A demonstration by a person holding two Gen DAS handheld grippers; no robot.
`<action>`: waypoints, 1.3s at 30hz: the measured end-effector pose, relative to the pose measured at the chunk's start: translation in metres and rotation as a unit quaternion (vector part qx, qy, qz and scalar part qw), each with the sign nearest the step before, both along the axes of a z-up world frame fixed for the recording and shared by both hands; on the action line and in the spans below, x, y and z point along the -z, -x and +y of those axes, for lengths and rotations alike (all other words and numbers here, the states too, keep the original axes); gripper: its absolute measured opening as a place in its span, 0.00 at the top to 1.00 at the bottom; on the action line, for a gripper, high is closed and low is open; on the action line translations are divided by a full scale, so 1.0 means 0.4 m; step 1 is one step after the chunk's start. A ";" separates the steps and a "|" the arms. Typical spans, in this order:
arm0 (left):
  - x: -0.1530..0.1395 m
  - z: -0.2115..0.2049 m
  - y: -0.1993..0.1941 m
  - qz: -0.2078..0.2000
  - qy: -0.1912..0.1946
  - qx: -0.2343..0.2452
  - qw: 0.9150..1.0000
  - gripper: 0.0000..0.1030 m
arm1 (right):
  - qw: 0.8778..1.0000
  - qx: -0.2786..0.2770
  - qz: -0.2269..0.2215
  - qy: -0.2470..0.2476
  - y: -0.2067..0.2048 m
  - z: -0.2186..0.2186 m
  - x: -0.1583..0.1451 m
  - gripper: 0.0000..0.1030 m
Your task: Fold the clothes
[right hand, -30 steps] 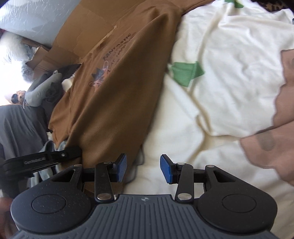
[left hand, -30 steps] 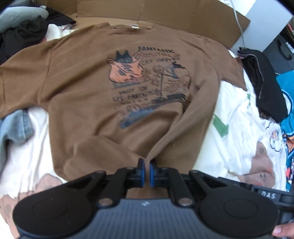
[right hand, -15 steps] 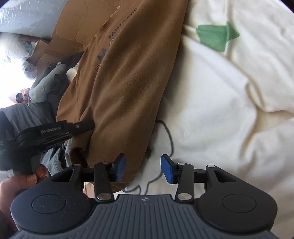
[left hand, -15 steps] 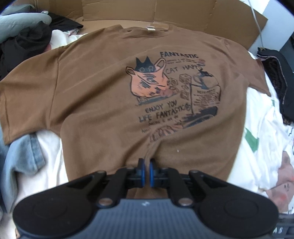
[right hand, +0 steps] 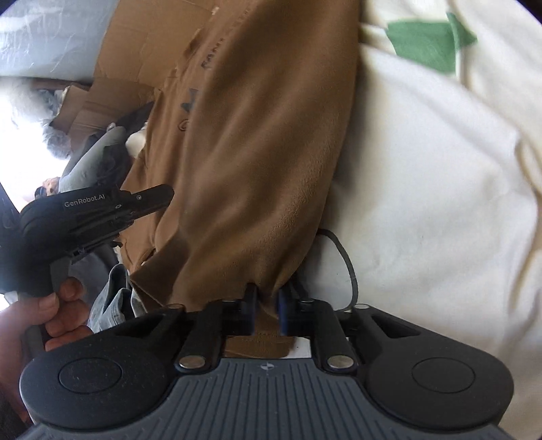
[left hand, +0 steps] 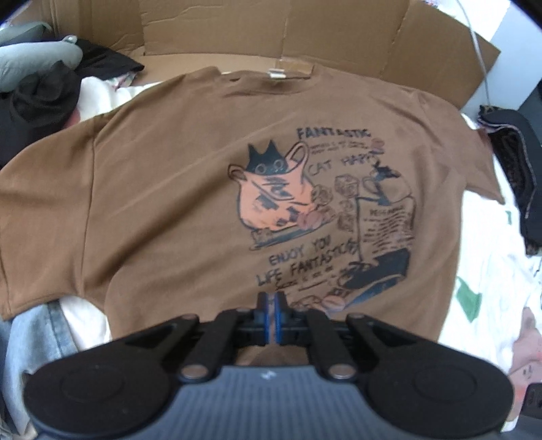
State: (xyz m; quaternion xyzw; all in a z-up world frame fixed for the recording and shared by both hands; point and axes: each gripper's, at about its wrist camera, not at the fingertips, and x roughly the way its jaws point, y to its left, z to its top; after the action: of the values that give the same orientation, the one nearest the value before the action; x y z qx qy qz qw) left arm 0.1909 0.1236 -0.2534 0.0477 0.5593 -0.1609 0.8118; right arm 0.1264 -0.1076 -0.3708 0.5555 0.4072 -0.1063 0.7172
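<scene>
A: Where is the brown T-shirt (left hand: 169,189) lying?

B: It is lying spread out, print side up, on the cream bedding (right hand: 423,189), with its collar toward the cardboard (left hand: 305,30) at the far end.

A: What are the grippers doing?

B: The left gripper (left hand: 271,313) is pinching the shirt's near hem, its blue pads closed on the fabric. The right gripper (right hand: 267,306) is gripping a bunched bit of the same hem, beside the shirt's right edge. A hand (right hand: 44,311) is holding the left tool's handle, and both tools are pointing along the shirt toward the collar.

A: What could be going wrong?

B: The right grip is looking shallow and gathered, so the fabric may be slipping out under tension, or the hem may be lifting unevenly and creasing the shirt.
</scene>
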 end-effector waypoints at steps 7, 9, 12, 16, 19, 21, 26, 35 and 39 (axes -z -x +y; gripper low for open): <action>-0.073 0.014 0.057 -0.017 -0.004 -0.003 1.000 0.92 | 0.999 -0.009 -0.007 0.034 0.028 -0.032 -0.101 0.99; -0.094 0.015 0.082 -0.022 0.000 -0.004 1.000 0.92 | 0.999 -0.014 -0.002 0.047 0.045 -0.047 -0.129 1.00; -0.114 0.005 0.126 -0.025 0.012 0.002 1.000 0.92 | 0.998 -0.013 0.007 0.056 0.083 -0.069 -0.150 1.00; -0.119 -0.011 0.188 -0.021 0.027 0.008 0.999 0.91 | 0.998 -0.011 0.018 0.067 0.135 -0.099 -0.178 1.00; -0.107 -0.019 0.226 -0.012 0.030 0.010 0.999 0.90 | 0.997 -0.010 0.026 0.075 0.173 -0.122 -0.199 1.00; -0.097 -0.022 0.247 -0.007 0.028 0.010 1.000 0.87 | 0.997 -0.008 0.028 0.069 0.188 -0.123 -0.186 0.98; -0.069 -0.011 0.279 0.008 0.021 0.012 1.000 0.84 | 0.998 -0.019 0.033 0.042 0.192 -0.093 -0.132 0.85; -0.003 0.009 0.293 0.041 0.002 0.014 0.999 0.65 | 0.997 -0.055 0.035 0.034 0.156 -0.028 -0.090 0.62; 0.033 0.006 0.276 0.063 0.000 -0.009 0.998 0.46 | 0.997 -0.054 0.040 0.030 0.157 -0.017 -0.075 0.62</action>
State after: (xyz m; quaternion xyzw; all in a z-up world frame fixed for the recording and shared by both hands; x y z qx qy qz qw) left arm 0.0806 0.1259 -0.2664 0.0322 0.6096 -0.1561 0.7766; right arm 0.0636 -0.1144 -0.3410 0.5064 0.4615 -0.1010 0.7214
